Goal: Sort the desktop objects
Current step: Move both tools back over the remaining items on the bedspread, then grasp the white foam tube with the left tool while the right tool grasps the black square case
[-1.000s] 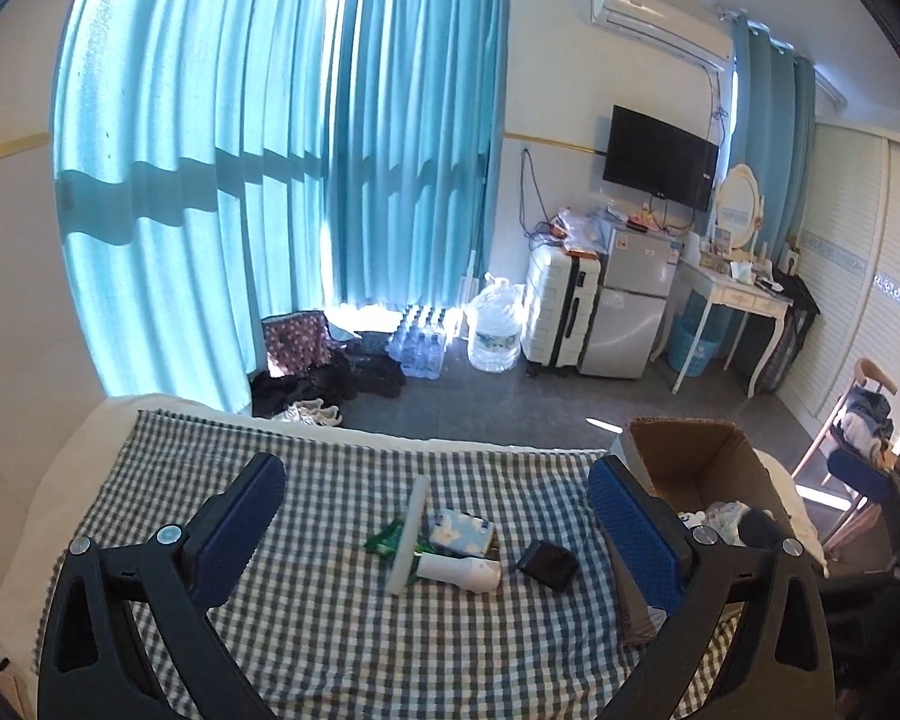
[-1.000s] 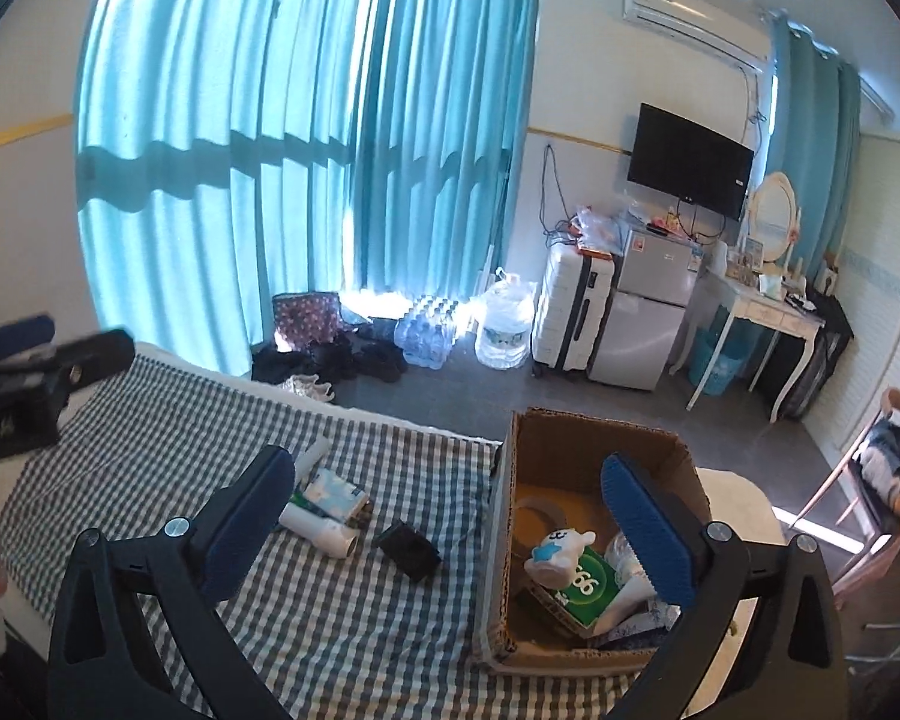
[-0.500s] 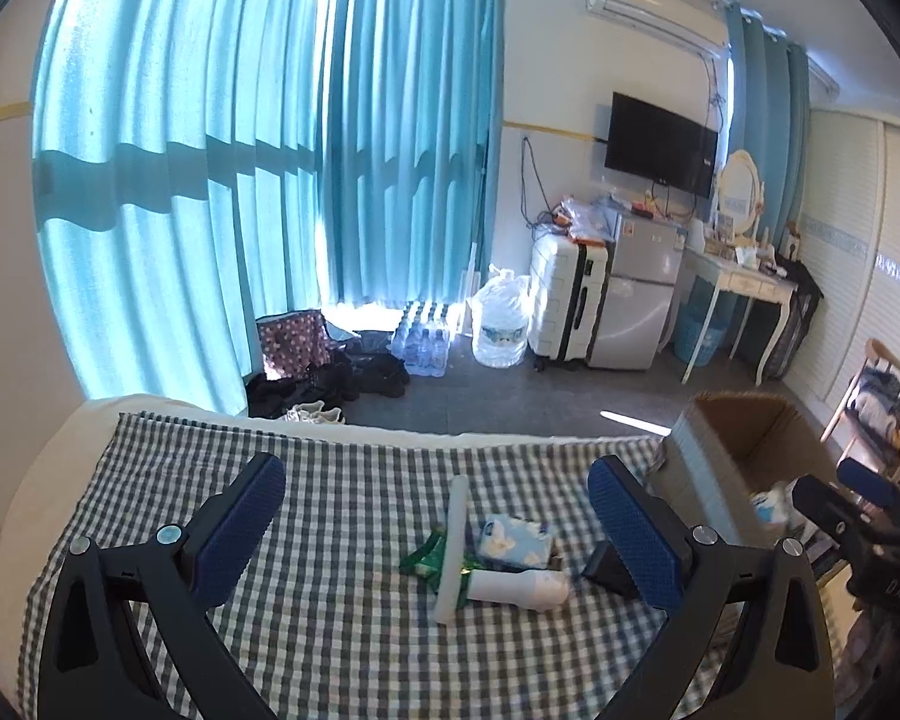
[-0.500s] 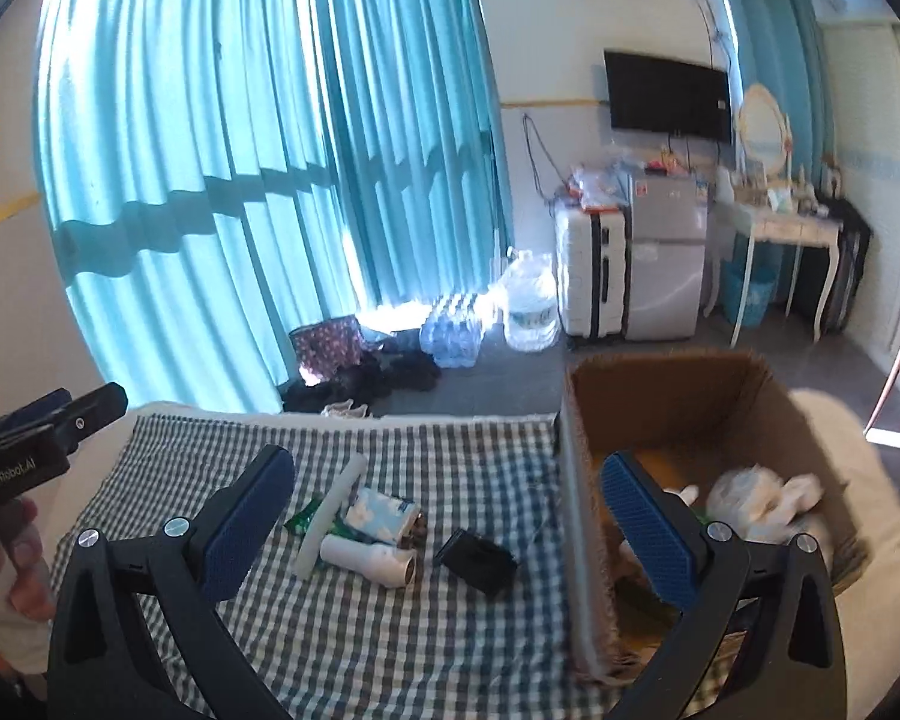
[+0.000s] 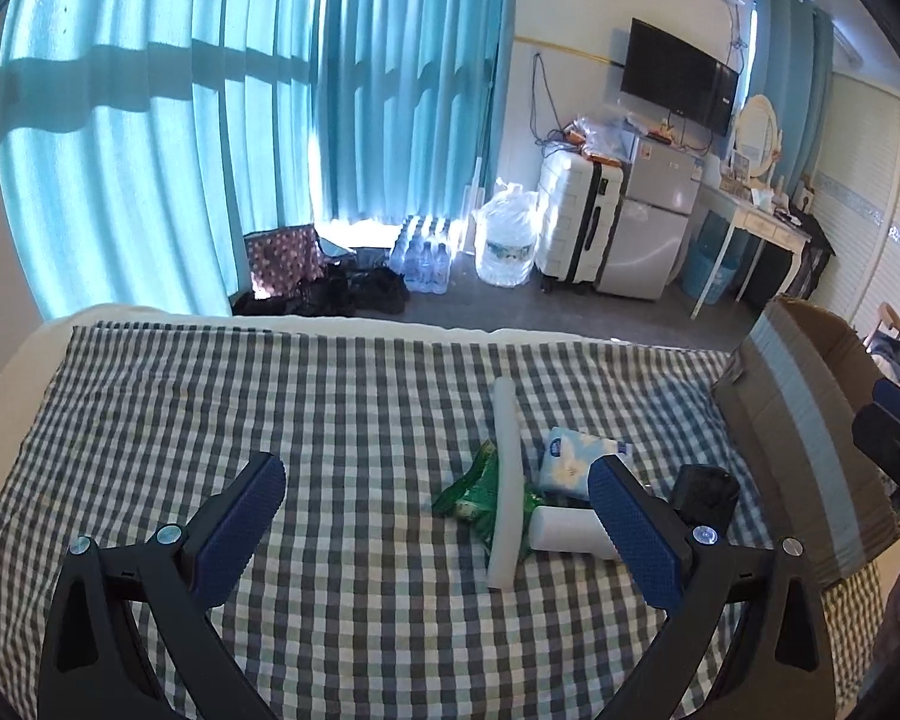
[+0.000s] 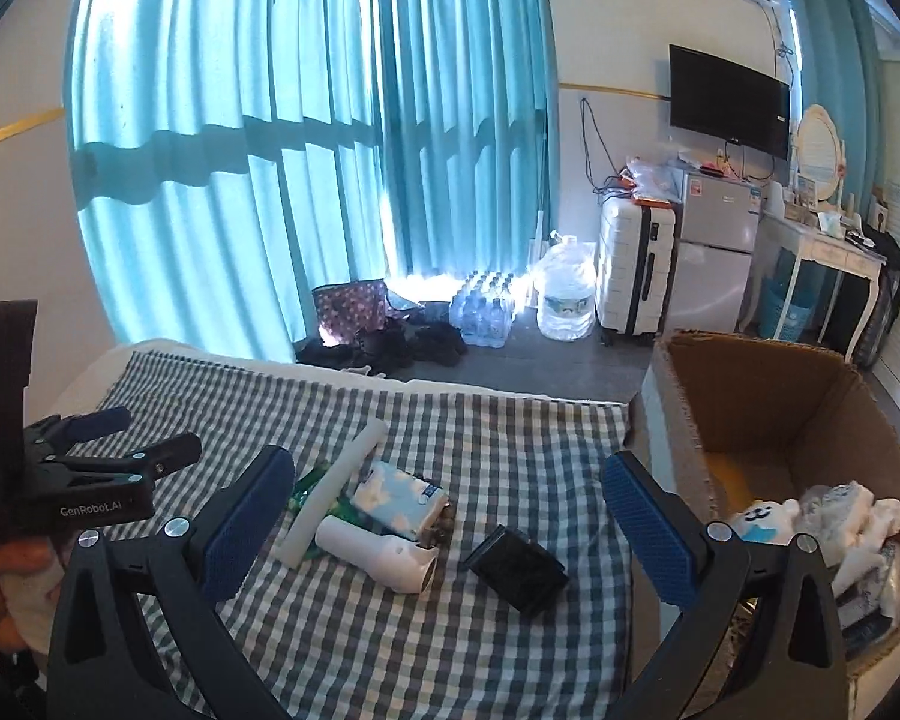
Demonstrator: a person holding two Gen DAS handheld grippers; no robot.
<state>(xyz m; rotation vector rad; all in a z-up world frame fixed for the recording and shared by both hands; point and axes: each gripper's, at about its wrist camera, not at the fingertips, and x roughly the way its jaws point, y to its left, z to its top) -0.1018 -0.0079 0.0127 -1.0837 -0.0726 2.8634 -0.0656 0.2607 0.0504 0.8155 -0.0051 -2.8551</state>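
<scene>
A small pile lies on the checked cloth (image 5: 342, 420): a long white foam stick (image 5: 506, 480), a green snack wrapper (image 5: 471, 489), a blue-and-white tissue pack (image 5: 570, 459), a white cylindrical device (image 5: 561, 531) and a black box (image 5: 705, 495). My left gripper (image 5: 438, 531) hovers open just in front of them, empty. In the right wrist view the same stick (image 6: 333, 495), tissue pack (image 6: 399, 501), white device (image 6: 384, 555) and black box (image 6: 516, 567) lie between the fingers of my open, empty right gripper (image 6: 447, 528). The cardboard box (image 6: 768, 408) stands to the right.
The cardboard box (image 5: 804, 438) holds a white plush toy (image 6: 759, 522) and crumpled white bags (image 6: 852, 510). The left gripper (image 6: 108, 471), held by a hand (image 6: 0, 576), shows at the left edge. Beyond the table are curtains, water bottles (image 5: 423, 258), a suitcase (image 5: 576, 228) and a fridge.
Both grippers have come down and closer to the pile. The right gripper's view has swung left, off the box, so the black box and white device now sit between its fingers.
</scene>
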